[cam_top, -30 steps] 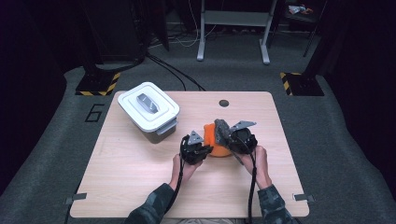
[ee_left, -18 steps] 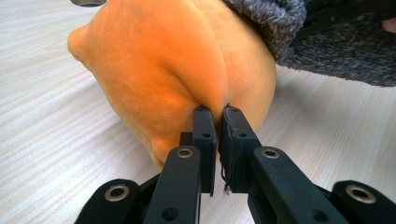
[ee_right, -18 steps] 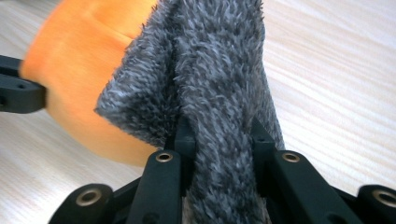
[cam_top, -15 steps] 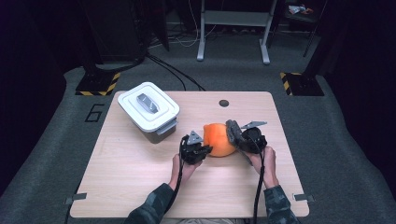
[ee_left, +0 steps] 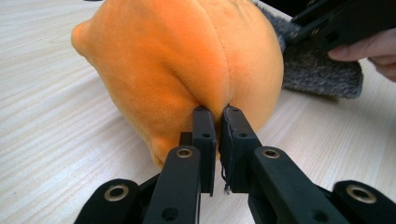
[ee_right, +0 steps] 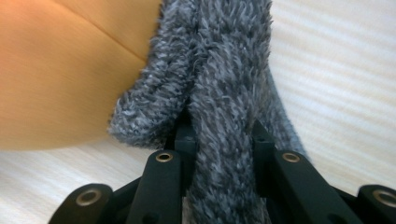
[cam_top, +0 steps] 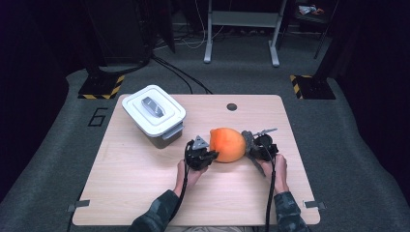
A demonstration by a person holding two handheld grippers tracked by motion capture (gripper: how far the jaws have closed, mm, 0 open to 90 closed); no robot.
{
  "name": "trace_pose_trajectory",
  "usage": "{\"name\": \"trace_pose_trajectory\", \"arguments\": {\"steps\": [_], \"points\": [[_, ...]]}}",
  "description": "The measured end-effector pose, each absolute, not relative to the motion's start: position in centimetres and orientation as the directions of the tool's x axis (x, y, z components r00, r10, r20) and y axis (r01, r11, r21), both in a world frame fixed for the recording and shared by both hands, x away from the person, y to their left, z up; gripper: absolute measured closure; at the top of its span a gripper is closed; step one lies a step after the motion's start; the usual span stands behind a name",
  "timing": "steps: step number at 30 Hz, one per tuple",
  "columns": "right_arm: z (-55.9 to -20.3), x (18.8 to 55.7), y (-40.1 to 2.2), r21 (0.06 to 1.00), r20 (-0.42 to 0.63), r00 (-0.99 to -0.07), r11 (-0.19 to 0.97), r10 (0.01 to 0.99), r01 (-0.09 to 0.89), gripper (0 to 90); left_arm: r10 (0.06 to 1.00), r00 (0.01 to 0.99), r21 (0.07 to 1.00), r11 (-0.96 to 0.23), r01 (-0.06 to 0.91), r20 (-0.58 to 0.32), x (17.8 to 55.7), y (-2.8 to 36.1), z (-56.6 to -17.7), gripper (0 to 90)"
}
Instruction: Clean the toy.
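Note:
An orange plush cushion (cam_top: 226, 144) lies on the wooden table (cam_top: 145, 183), with a grey fuzzy piece (cam_top: 247, 140) at its right end. My left gripper (cam_top: 209, 155) is at its left side, shut on a pinch of the orange fabric (ee_left: 187, 56); the jaws (ee_left: 217, 112) stand nearly together on a fold. My right gripper (cam_top: 253, 148) is shut on the grey fuzzy piece (ee_right: 224, 70), which runs between and over its jaws (ee_right: 222, 135). The orange plush (ee_right: 60, 70) sits just to the left there. The right gripper (ee_left: 341, 21) also shows beyond the cushion, above the grey fuzzy piece (ee_left: 317, 74).
A white lidded container (cam_top: 153, 113) with a grey handle stands at the table's back left. A small round hole (cam_top: 232, 107) sits near the back edge. Dark carpet and stand legs surround the table.
My right gripper has moved right and down with the grey fuzzy piece, off the top of the orange cushion, which now shows more fully. The left gripper has stayed put.

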State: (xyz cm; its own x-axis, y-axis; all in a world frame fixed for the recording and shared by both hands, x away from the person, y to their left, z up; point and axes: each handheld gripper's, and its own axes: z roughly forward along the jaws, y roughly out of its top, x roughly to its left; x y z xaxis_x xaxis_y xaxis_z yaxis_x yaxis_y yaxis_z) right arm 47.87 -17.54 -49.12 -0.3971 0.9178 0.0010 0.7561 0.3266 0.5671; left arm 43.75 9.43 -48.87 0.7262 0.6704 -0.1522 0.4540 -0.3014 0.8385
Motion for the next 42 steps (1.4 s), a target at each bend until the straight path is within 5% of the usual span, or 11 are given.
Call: {"name": "trace_pose_trajectory", "arguments": {"steps": [13, 20, 27, 42], "points": [[-45.8, 46.3, -18.7, 0.645, -0.023, -0.379, 0.304, 0.925, 0.701, 72.3, 0.665, 0.729, 0.839, -0.296, 0.457, -0.162, 43.8, 9.4, -49.1, 84.4], [-42.4, 44.8, -15.3, 0.692, -0.06, -0.484, 0.386, 0.873, 0.61, 72.4, 0.664, 0.732, 0.837, -0.308, 0.452, -0.151, 43.8, 9.3, -49.0, 84.1], [-43.6, 45.7, -13.6, 0.651, -0.082, -0.507, 0.431, 0.858, 0.625, 72.6, 0.669, 0.724, 0.838, -0.289, 0.463, -0.169, 44.0, 9.5, -49.2, 83.7], [-48.2, 47.7, -17.4, 0.573, 0.012, -0.405, 0.326, 0.914, 0.752, 72.1, 0.668, 0.725, 0.84, -0.29, 0.459, -0.166, 43.9, 9.4, -49.3, 83.7]]}}
